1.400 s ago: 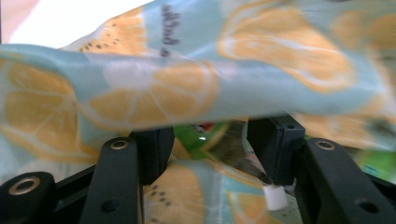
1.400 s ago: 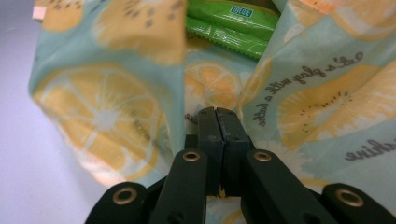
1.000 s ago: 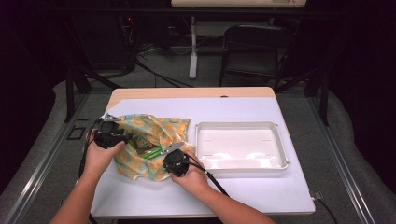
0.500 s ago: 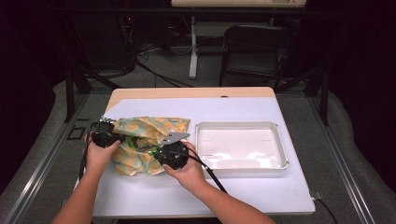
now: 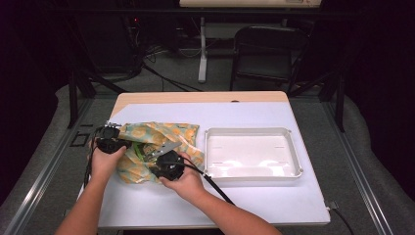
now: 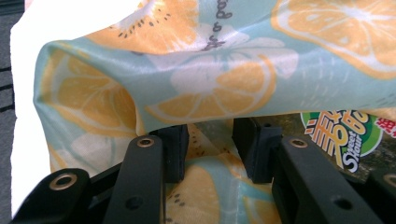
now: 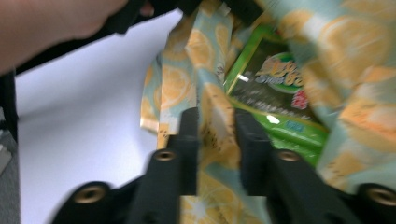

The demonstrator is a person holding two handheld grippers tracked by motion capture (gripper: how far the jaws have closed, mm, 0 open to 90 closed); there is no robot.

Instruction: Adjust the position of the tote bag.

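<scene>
High view: left hand-held gripper (image 5: 113, 142) and right hand-held gripper (image 5: 157, 171) each pinch the orange-print cloth (image 5: 183, 134)

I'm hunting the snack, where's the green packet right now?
In the high view the green snack packet lies at the table's left, inside the orange-slice patterned cloth bag, between both grippers, left of the white tray.

Setting: a lab or recording studio. Indicators: dark, unlit surroundings around 1 brightly lit counter (image 5: 244, 196) with a white top sheet over a wooden board; black metal frame struts (image 5: 73, 93) standing at both sides; bundled cables (image 5: 151, 68) running across a grey carpeted floor (image 5: 372, 161); 1 empty black chair (image 5: 266, 54) behind the counter; a white stand post (image 5: 202, 49) at the rear.
</scene>
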